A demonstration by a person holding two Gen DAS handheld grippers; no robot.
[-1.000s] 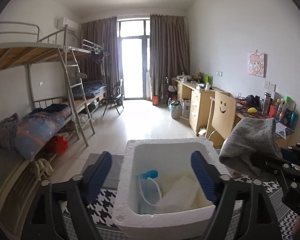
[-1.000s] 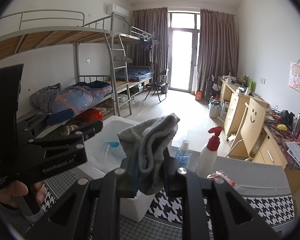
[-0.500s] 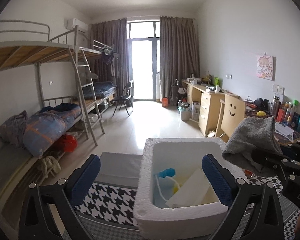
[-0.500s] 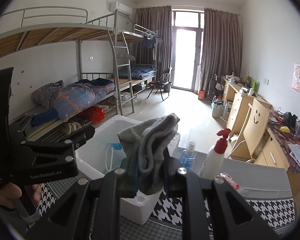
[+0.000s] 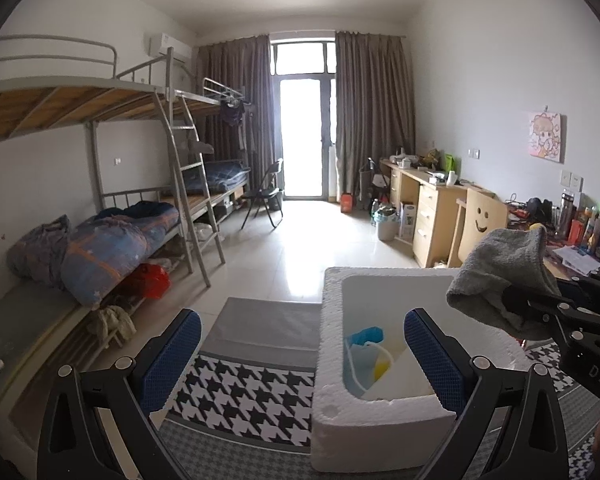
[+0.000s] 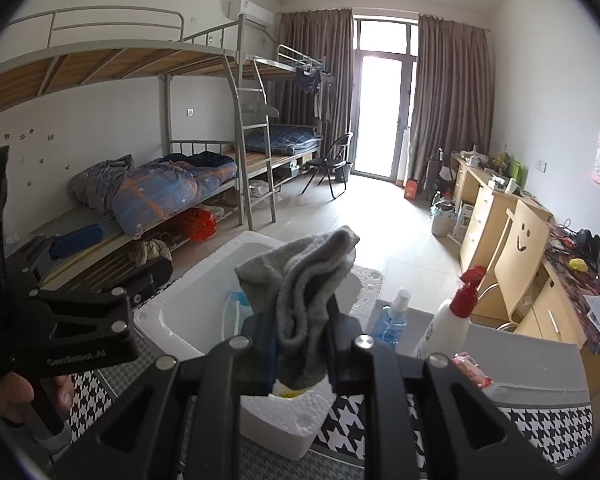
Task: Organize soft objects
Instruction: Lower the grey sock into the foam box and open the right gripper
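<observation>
My right gripper (image 6: 300,340) is shut on a grey cloth (image 6: 308,280) and holds it up over the near right edge of a white foam box (image 6: 172,320). In the left wrist view the grey cloth (image 5: 500,276) hangs at the right, above the foam box (image 5: 332,360), with the right gripper (image 5: 540,308) behind it. The box holds a blue and white item (image 5: 364,344) and something yellow. My left gripper (image 5: 300,356) is open and empty, to the left of the box, its right finger over the box.
The box stands on a black-and-white houndstooth cloth (image 5: 244,392) on a table. A red-capped spray bottle (image 6: 452,316), a small blue bottle (image 6: 392,316) and a pink packet (image 6: 472,368) stand right of the box. Bunk beds lie left, desks right.
My left gripper has opened wider and shifted left, off the box. My right gripper still holds the grey cloth and has moved closer over the box.
</observation>
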